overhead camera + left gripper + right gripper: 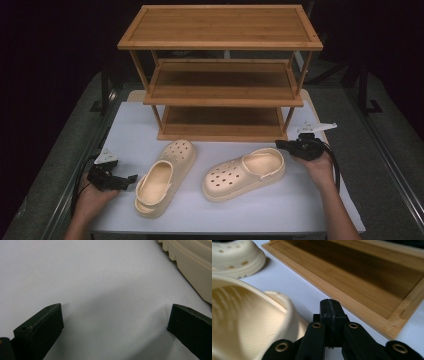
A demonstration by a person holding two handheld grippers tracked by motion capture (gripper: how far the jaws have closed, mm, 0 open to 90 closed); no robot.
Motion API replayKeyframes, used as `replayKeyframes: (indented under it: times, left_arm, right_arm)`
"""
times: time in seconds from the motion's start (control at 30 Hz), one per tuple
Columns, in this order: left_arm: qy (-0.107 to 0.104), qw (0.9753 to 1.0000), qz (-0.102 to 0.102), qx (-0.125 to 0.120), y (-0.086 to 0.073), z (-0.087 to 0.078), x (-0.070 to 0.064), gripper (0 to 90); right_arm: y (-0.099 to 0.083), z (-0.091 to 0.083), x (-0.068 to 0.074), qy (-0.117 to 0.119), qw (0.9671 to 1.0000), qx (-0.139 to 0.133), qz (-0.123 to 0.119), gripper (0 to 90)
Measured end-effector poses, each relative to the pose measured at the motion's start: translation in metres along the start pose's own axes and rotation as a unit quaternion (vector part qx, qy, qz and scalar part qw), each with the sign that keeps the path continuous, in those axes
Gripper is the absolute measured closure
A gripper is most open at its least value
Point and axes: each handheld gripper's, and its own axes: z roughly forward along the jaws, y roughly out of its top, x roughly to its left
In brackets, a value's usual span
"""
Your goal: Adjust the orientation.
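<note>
Left gripper (131, 178) sits low at the near left of the white table (130, 120), jaws spread wide with nothing between them, just bare tabletop in its own view; the ribbed sole edge of the left clog (192, 267) peeks in at the top right corner there, close to one jaw but not touching as far as I can see; right gripper (278, 144) is on the other side, held in the person's right hand (320, 162), jaws pressed fully together on nothing, tip just beside the heel end of the right clog (244, 173); can't tell if it actually touches; both shoes are cream foam clogs with holes in the toe; the left clog (161, 176) lies near the left gripper, heel toward the person and toe angled away to the right; the right one lies almost crosswise, toe pointing left; the two are apart with a strip of table between them; behind them stands a three-tier bamboo shoe rack (220, 75), bottom shelf (362, 275) resting on the table right past the clogs.
</note>
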Motion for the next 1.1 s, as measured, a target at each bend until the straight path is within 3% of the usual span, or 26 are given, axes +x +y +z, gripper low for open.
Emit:
replayKeyframes:
  times: [0.17, 0.43, 0.87, 1.1]
  left_arm:
    - [-0.002, 1.0, -0.001, 0.001, 0.0, 0.0, 0.0, 0.0]
    - [-0.003, 1.0, -0.002, 0.001, 0.0, 0.0, 0.001, 0.0]
    - [-0.003, 1.0, -0.002, 0.001, 0.0, 0.0, 0.001, 0.0]
    - [-0.003, 1.0, -0.001, 0.001, 0.0, 0.0, 0.001, 0.0]
  right_arm:
    - [-0.004, 0.016, -0.007, 0.027, 0.9995, 0.017, 0.004, 89.9]
    - [-0.007, 0.021, -0.003, 0.05, 0.9984, 0.026, 0.0, 90.0]
    - [-0.012, 0.011, 0.002, 0.063, 0.9975, 0.031, -0.006, 90.0]
    - [-0.019, 0.002, 0.017, 0.072, 0.9965, 0.038, -0.018, 90.0]
